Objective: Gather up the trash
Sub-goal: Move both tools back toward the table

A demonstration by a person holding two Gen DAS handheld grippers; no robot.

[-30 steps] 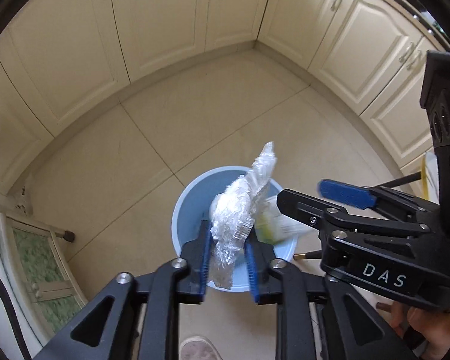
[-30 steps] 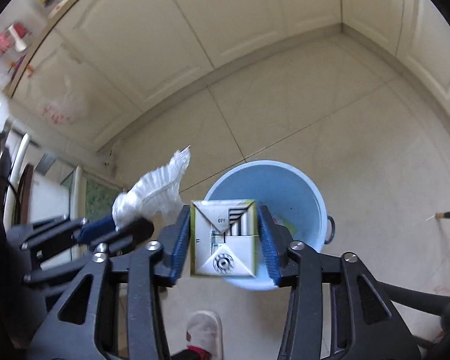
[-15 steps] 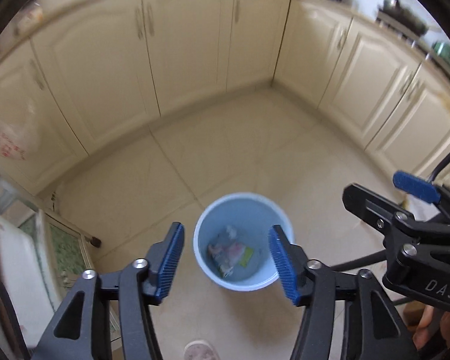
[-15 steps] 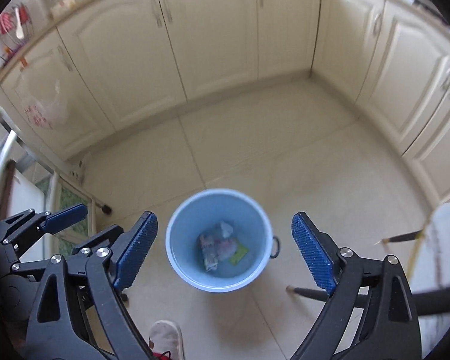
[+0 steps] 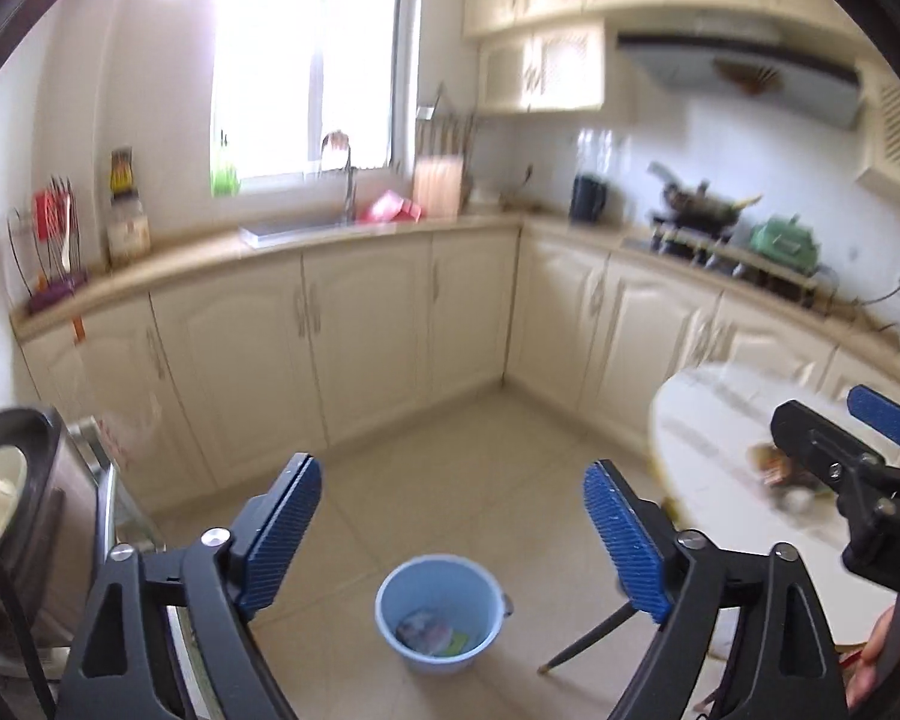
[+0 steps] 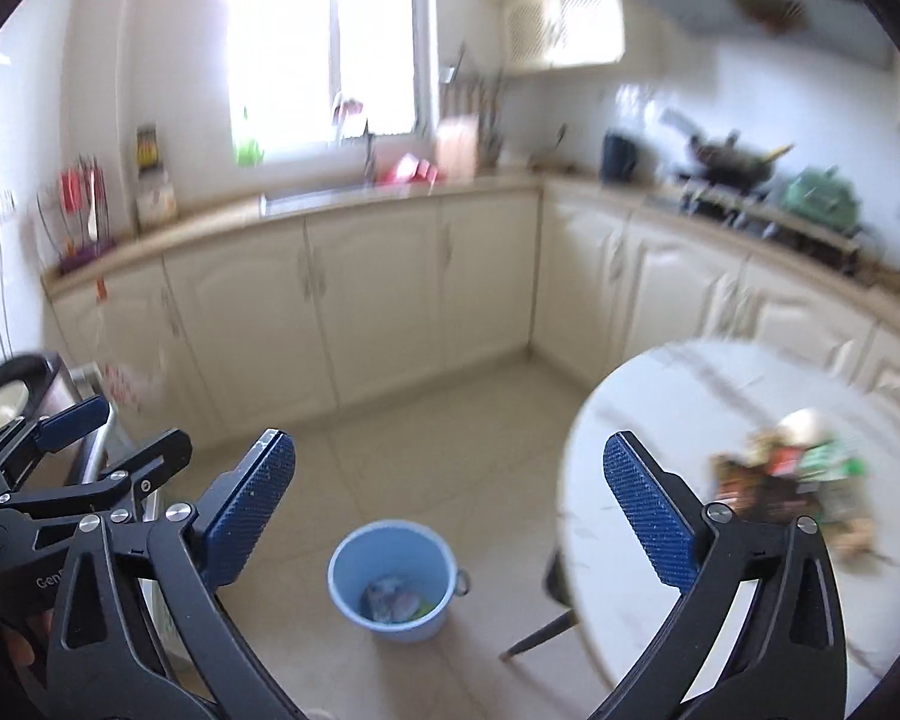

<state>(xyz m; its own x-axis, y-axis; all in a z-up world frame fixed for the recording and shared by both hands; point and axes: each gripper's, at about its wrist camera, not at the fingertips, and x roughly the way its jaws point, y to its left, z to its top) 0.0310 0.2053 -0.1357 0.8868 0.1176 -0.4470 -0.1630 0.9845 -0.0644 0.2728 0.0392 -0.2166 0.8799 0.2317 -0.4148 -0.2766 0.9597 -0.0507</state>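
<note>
Kitchen floor holds one blue bucket (image 5: 438,612); both grippers' jaws, just widening, gape with nothing between them.

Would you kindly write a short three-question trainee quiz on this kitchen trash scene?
1. True or false: the left claw grips a wrapper.
2. Where does the blue bucket stand? A on the round table, B on the floor, C in the sink.
3. Fill in: the uncollected litter pile lies on the round white ____.

Key: 1 false, both the left and the right claw are open and empty, jaws just opened. 2 B. 3 table.
</note>
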